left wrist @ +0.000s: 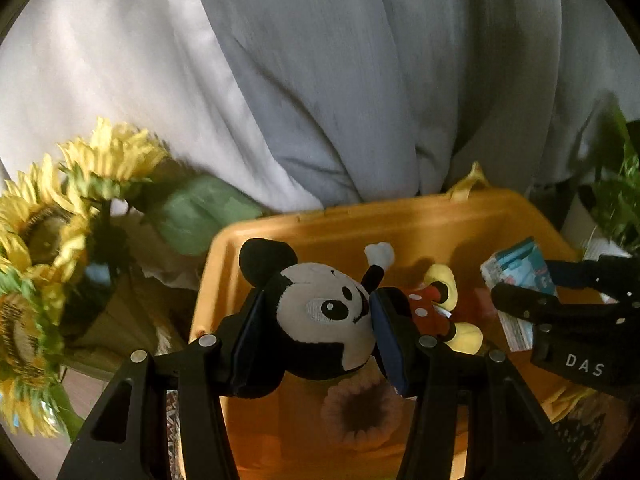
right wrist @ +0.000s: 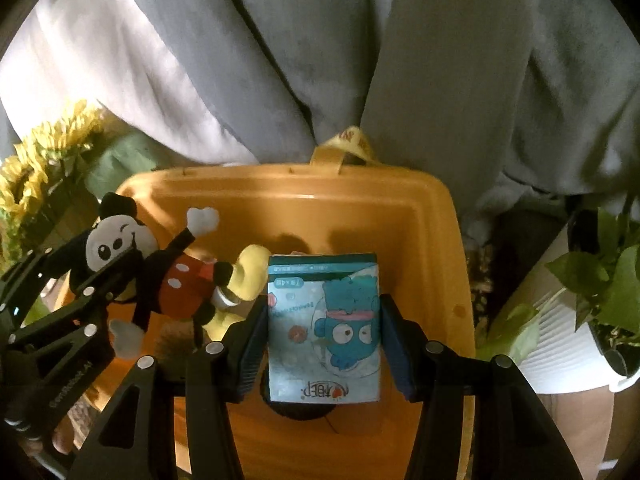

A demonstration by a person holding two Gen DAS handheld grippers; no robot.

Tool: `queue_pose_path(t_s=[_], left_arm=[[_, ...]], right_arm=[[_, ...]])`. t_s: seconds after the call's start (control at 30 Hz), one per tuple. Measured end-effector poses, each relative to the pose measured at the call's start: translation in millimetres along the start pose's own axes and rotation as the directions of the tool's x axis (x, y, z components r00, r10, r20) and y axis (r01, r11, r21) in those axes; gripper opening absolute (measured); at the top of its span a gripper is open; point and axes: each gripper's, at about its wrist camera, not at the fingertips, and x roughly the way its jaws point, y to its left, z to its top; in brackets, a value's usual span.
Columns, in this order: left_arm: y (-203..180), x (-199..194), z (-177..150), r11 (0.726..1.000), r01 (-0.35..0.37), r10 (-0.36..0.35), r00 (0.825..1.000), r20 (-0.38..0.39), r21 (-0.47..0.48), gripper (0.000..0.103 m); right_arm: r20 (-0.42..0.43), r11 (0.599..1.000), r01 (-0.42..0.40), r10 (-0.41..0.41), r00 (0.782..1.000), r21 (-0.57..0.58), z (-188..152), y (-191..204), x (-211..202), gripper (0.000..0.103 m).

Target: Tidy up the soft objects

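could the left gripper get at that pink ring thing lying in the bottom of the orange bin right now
Probably not as things stand. The left gripper is shut on the mouse plush, which hangs right above the pink ring in the orange bin.

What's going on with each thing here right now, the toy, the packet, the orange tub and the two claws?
Mickey plush: gripped by the head, held over the tub.
Tissue pack: clamped, held over the tub.
Orange tub: open, a sunflower-shaped soft item inside.
Left gripper: shut on the plush.
Right gripper: shut on the pack.
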Motion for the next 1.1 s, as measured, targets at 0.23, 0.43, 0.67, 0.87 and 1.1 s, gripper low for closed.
queue_pose_path(t_s=[0.23,0.43,0.67,0.87,1.1], left_arm=[[-3,19,-9,1.000,0.002,0.000,0.997,-0.080,0.022,0.056],[-2,23,-12,1.000,0.028,-0.026,0.993,-0.119,0.012,0.073],[-3,0,-12,1.000,0.022,-0.022,0.997,-0.072,0.007,0.080],[0,-44,-17,1.000,-0.029,0.029,1.000,0.006,-0.010,0.084],[4,-98,-29,0.998,-0.055,0.057,0.996,0.070,-0.040,0.088]], right_arm=[[-0.038,0.999,0.013,-0.015,0.999,-0.034,-2,5,4,0.054],[-0.028,0.999,0.034,-0.035,0.999,-0.029,-5,5,-3,0.060],[0.033,0.999,0.046,-0.046,0.998,-0.005,-15,5,-33,0.060],[0.100,0.998,0.055,-0.055,0.993,-0.004,-30,13,-72,0.060],[0.177,0.998,0.058,-0.057,0.983,-0.004,-51,26,-126,0.063]])
